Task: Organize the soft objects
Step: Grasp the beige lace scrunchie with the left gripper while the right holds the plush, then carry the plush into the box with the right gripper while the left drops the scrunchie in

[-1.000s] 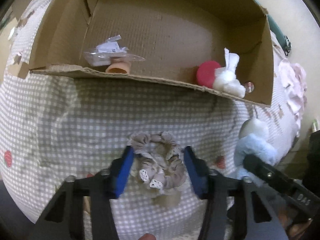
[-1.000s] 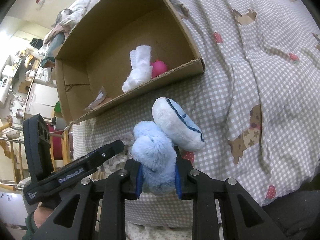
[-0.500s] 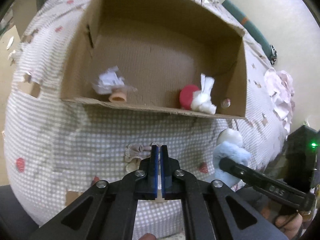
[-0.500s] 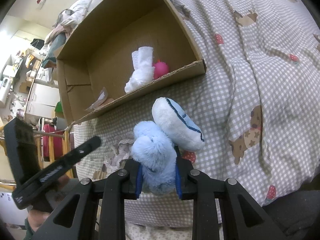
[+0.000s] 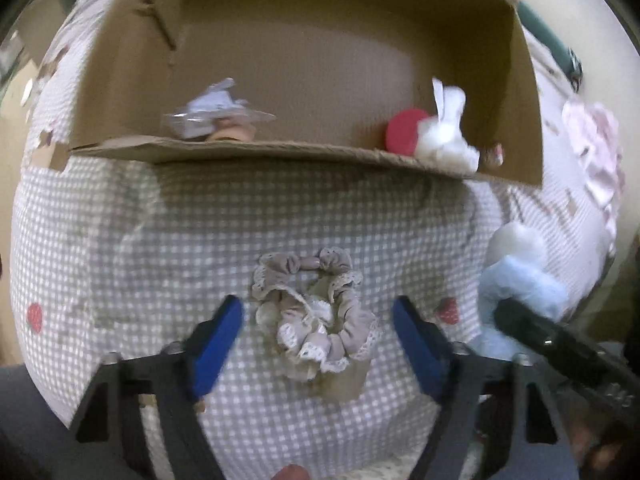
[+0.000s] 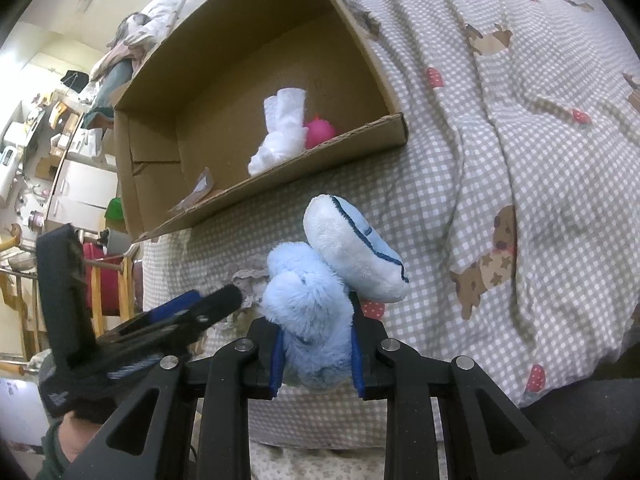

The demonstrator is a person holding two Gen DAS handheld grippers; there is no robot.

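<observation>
A beige lace scrunchie [image 5: 316, 316] lies on the checked bedspread [image 5: 120, 240] in front of an open cardboard box [image 5: 304, 152]. My left gripper [image 5: 318, 336] is open, its blue pads either side of the scrunchie, not touching it. My right gripper [image 6: 316, 356] is shut on a light blue and white plush toy [image 6: 320, 300], which also shows in the left wrist view [image 5: 520, 276]. The scrunchie [image 6: 244, 280] peeks out behind the plush in the right wrist view. The box [image 6: 256, 188] holds a white fluffy item [image 5: 444, 136], a red ball [image 5: 402, 136] and a clear packet [image 5: 212, 112].
The bedspread [image 6: 520, 140] spreads to the right with dog and strawberry prints. A pink-white cloth [image 5: 596, 152] lies right of the box. The left gripper's body [image 6: 120, 320] is at the lower left of the right wrist view, with room furniture behind it.
My left gripper shut and pulled back half a second ago, and now has opened wide and come forward around the scrunchie. My right gripper keeps hold of the plush, unmoved.
</observation>
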